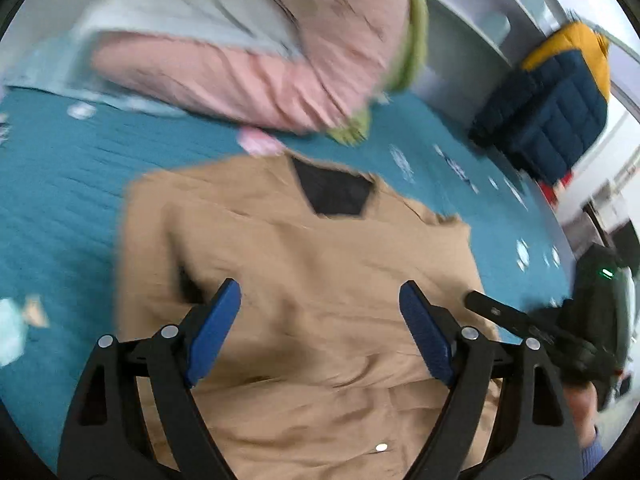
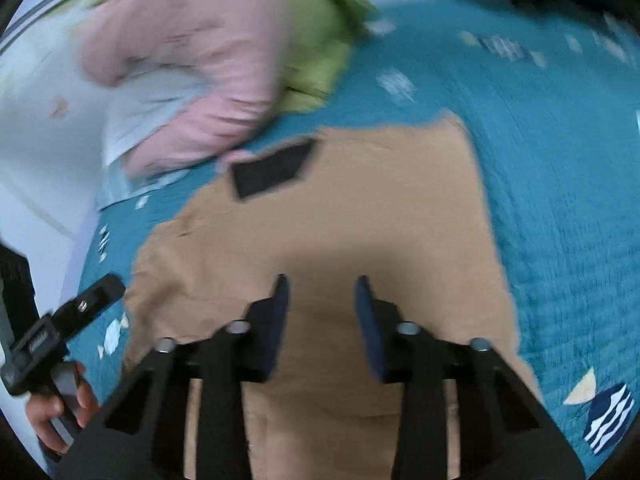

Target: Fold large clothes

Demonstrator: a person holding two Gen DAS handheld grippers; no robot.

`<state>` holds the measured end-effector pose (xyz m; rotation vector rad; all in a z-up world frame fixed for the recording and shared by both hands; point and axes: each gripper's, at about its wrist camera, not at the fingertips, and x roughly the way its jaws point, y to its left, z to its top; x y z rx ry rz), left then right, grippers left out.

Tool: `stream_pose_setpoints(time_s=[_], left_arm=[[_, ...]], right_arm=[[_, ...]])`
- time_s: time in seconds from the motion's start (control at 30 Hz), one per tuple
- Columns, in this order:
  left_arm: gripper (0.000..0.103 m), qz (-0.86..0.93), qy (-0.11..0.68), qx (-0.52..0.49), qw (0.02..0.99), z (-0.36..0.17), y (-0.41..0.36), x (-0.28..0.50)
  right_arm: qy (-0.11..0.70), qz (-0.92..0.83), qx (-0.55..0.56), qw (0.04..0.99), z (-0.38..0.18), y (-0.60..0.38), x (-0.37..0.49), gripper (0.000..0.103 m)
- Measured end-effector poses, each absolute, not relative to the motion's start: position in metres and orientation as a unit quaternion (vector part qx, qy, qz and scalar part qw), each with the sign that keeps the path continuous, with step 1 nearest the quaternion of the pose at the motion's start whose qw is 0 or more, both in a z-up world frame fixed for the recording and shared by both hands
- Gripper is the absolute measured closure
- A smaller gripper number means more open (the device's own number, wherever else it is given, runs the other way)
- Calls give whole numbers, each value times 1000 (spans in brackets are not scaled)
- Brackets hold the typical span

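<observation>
- Left hand-held gripper (image 1: 320, 300): jaws wide, nothing between the blue pads (image 1: 218, 328), hovering over the lower middle of the tan coat (image 1: 304, 264). Not touching cloth as far as the blur lets me tell.
- Right hand-held gripper (image 2: 322, 292): jaws narrow with a clear gap, no cloth pinched; pads hang above the tan coat's lower middle. It also shows in the left wrist view at the right side, over the coat's right edge, held by a hand (image 1: 580, 404).
- In the right wrist view the left tool shows at the far left, gripped by a hand (image 2: 60, 404), off the coat's left edge.
- Tan coat: lies flat on the bed (image 1: 60, 184), on a teal quilted cover, collar end away from the person; the dark lining (image 1: 334, 192) shows in a V at the neck. Sides look already tucked in, since the shape is a narrow rectangle; sleeves not visible, so I can't confirm.
- Beyond the collar: a pink and green jacket (image 1: 256, 76) heaped toward the far edge of the bed, near the coat, not touching as far as I can tell. A navy and yellow padded jacket (image 1: 560, 100) sits at the bed's far right corner, well apart.
- Step, my read: between folds, both tools free and being positioned for the next grab.
- Next move calls for: each tool dropping to a near corner of the hem, pinching all layers, then lifting and carrying the hem toward the collar. The right jaws may need widening for the thick layers.
- Heavy motion blur, so fine contact is uncertain.
</observation>
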<state>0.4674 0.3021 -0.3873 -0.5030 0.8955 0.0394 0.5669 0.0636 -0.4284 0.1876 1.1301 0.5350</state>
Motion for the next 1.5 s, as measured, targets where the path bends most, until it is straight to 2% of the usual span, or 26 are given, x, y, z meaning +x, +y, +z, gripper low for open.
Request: stream_pose_setpoints(time_s=[0.1, 0.13, 0.23, 0.27, 0.37, 0.4, 0.43, 0.47, 0.6, 0.8, 1.0, 1.13, 1.17, 1.2, 1.23, 1.27, 1.3, 1.33, 1.5], left_arm=[[21, 38, 490, -261, 831, -428, 308, 487], [21, 34, 503, -285, 815, -445, 314, 489], [21, 30, 498, -280, 820, -451, 315, 491], [21, 30, 498, -273, 822, -447, 313, 491], [21, 7, 468, -285, 836, -419, 321, 486], [21, 5, 455, -286, 843, -409, 327, 484], [19, 10, 440, -281, 853, -395, 337, 482], [16, 25, 433, -270, 860, -384, 349, 483], [14, 105, 454, -238, 852, -376, 405, 502], [14, 159, 515, -249, 805, -417, 468, 526], [15, 139, 572, -226, 777, -456, 463, 550], [35, 133, 576, -217, 777, -462, 463, 555], [37, 133, 577, -212, 778, -462, 462, 556], [43, 133, 576, -206, 780, -461, 462, 556], [55, 129, 574, -207, 781, -460, 462, 556], [58, 123, 572, -206, 784, -458, 461, 556], [66, 122, 571, -203, 786, -457, 460, 556], [74, 118, 566, -198, 792, -452, 458, 556], [82, 114, 510, -162, 837, -413, 442, 554]], right_arm=[[568, 201, 88, 793, -466, 37, 589, 93], [583, 187, 95, 785, -482, 28, 595, 103], [594, 202, 150, 764, -500, 11, 606, 103], [597, 205, 153, 760, -496, 10, 607, 102], [584, 233, 162, 760, -470, 11, 610, 86], [572, 239, 158, 769, -460, 11, 613, 75], [558, 240, 150, 780, -448, 12, 618, 59], [550, 237, 143, 788, -441, 12, 623, 55], [533, 194, 77, 820, -426, 25, 672, 52], [590, 173, 91, 784, -458, 35, 729, 51], [633, 164, 78, 753, -488, 49, 750, 50], [639, 181, 53, 746, -492, 58, 754, 53], [642, 183, 46, 743, -494, 60, 756, 53], [643, 183, 45, 742, -496, 60, 756, 59], [644, 182, 44, 742, -497, 59, 757, 68], [644, 180, 39, 743, -497, 59, 757, 73], [640, 180, 36, 746, -496, 59, 757, 82], [635, 184, 35, 749, -493, 59, 756, 86], [580, 197, 0, 790, -452, 72, 741, 89]])
